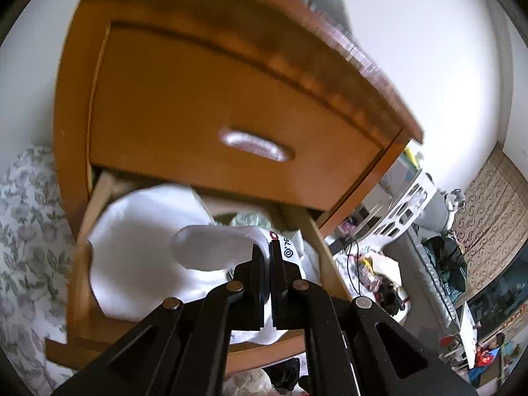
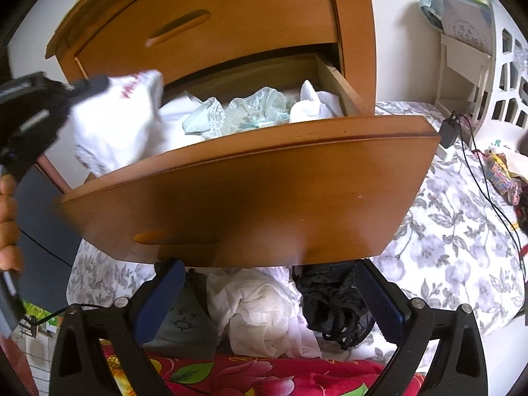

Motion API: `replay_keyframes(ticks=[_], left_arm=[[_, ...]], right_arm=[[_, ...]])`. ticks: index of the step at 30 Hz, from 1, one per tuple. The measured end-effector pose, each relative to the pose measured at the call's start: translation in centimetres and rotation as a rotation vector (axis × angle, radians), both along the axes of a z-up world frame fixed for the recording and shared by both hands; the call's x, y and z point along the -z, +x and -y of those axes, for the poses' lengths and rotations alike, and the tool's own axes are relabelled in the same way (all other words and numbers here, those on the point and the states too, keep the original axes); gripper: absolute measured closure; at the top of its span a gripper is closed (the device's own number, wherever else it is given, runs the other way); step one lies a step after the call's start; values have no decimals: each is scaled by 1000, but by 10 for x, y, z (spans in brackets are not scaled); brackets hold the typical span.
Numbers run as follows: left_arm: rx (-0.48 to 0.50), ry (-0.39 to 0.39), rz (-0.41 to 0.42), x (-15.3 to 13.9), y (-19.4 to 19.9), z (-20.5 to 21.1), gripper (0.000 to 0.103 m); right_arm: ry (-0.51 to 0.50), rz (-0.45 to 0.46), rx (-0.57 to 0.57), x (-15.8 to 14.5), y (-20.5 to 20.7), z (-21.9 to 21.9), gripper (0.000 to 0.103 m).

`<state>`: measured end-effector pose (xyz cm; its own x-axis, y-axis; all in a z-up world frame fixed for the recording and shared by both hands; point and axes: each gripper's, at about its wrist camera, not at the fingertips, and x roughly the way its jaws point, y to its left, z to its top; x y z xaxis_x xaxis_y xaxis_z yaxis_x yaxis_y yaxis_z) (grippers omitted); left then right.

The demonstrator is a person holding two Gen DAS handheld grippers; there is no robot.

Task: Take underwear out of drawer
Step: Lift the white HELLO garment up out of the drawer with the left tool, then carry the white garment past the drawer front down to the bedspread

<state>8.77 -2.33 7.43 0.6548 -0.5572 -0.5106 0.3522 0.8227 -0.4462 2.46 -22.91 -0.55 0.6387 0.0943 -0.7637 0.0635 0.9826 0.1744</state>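
The lower drawer of a wooden nightstand stands pulled out, with several white and pale green lace underwear pieces inside. My left gripper is shut on a white underwear piece with red lettering, and it hangs above the drawer's left corner. In the left wrist view the same white underwear is pinched between the shut fingers of the left gripper, over the drawer. My right gripper stands open below the drawer front, its blue pads wide apart and holding nothing.
The upper drawer is closed. Under the right gripper lie a white garment and a black lace one on a floral sheet. A charger with cables and a white lattice basket stand to the right. A hand shows at the left edge.
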Motion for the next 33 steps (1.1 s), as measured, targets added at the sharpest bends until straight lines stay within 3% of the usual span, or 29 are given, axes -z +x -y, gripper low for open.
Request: replay_keyframes(ticks=[8,21,25,33], left_arm=[[-42,-37,170,-53,-51,-20,101],[-121,16,370,-117,-144,-40,101],[-135,34,388,-123,-163,-43,101],[-174,53,319,-109,-175,-52,101]], right_arm=[[-22,15,17,-4,-5,-1,0],[-59,38,30,-9,-11,-4,0],[-60,50,37,-10,-14,-4,0],[-58,77,49,-15,-20,-2,0]])
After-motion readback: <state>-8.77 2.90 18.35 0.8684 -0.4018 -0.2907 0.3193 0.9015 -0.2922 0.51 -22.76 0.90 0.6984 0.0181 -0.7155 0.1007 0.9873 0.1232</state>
